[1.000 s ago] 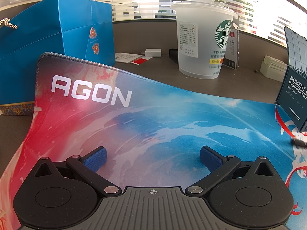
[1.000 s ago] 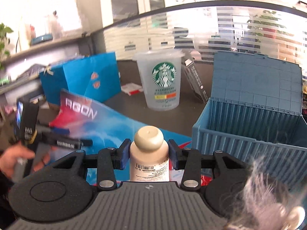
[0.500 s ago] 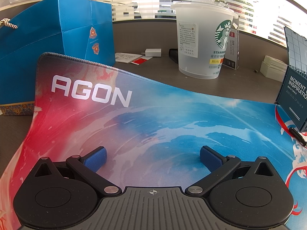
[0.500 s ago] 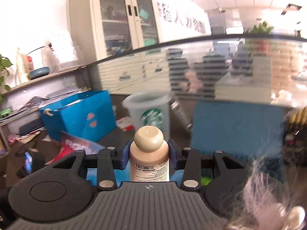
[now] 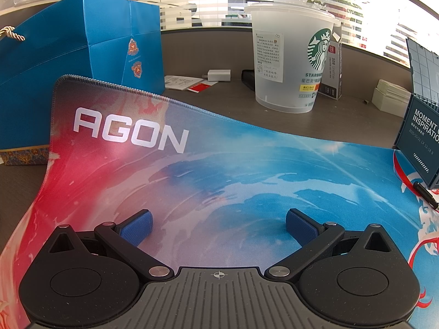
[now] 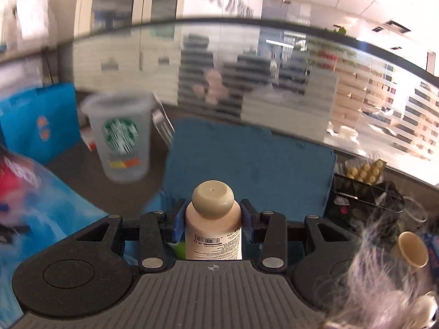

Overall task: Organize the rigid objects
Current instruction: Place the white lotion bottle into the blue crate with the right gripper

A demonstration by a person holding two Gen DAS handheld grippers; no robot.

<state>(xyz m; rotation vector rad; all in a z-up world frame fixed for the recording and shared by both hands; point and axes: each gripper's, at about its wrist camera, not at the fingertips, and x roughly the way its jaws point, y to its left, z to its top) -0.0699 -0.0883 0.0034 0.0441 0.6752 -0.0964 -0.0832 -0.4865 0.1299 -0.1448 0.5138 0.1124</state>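
Observation:
My right gripper (image 6: 212,223) is shut on a small beige bottle (image 6: 212,219) with a rounded cap and a barcode label, held upright in front of the blue storage crate (image 6: 247,164), whose lid stands open behind it. My left gripper (image 5: 218,223) is open and empty, low over the colourful AGON desk mat (image 5: 192,164). The crate's corner (image 5: 422,137) shows at the right edge of the left wrist view, with a black pen (image 5: 425,198) lying on the mat beside it.
A frosted Starbucks cup (image 5: 290,60) stands behind the mat, also in the right wrist view (image 6: 120,134). A blue gift bag (image 5: 68,63) stands at the left. A black mesh organiser (image 6: 365,205) and a grey furry item (image 6: 384,288) are at the right.
My right gripper has carried the bottle to the right, closer to the blue crate, and the view is blurred by motion. My left gripper has not moved.

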